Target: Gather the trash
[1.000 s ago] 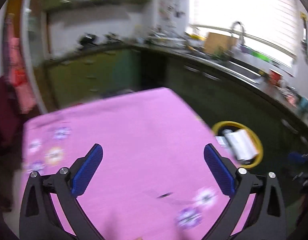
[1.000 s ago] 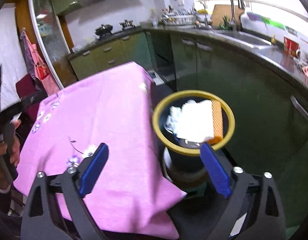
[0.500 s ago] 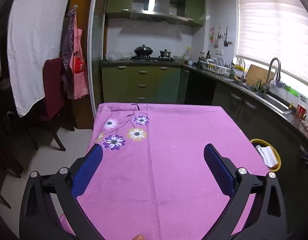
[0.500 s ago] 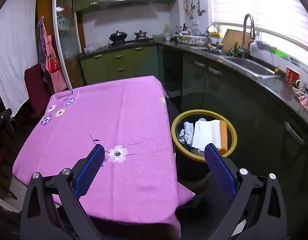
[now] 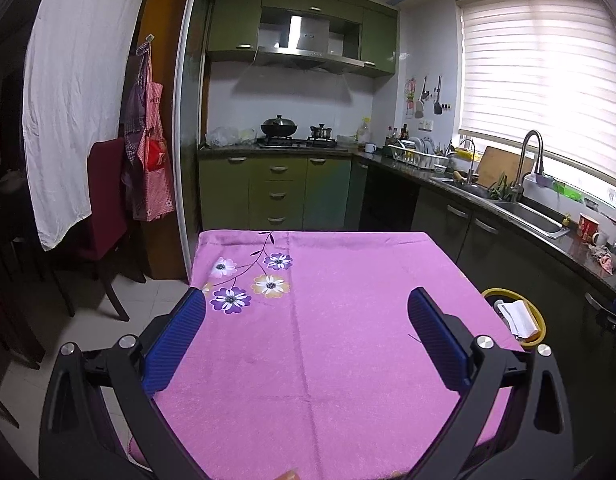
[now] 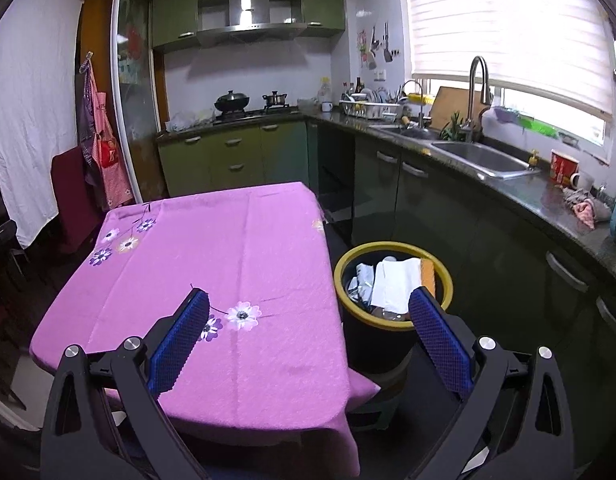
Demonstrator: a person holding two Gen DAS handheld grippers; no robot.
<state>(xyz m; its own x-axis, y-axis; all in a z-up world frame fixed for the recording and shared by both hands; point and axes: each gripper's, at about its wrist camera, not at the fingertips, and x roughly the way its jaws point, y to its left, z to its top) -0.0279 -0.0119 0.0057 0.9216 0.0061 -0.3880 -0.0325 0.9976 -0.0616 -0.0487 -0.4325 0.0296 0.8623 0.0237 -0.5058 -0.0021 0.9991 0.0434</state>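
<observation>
1. A bench under a pink flowered tablecloth [image 5: 328,320] fills the foreground.
2. Green cabinets [image 5: 276,196] carry a stove with a wok [image 5: 279,125] and a small pot [image 5: 321,131].
3. A steel sink [image 6: 480,158] sits below the blinds [image 6: 508,20].
4. An apron [image 5: 150,160] hangs beside a dark red chair [image 5: 106,200].

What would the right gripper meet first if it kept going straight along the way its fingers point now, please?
Probably the pink tablecloth near its edge beside the yellow-rimmed bin; the open right gripper points there, though depth is unclear.
</observation>
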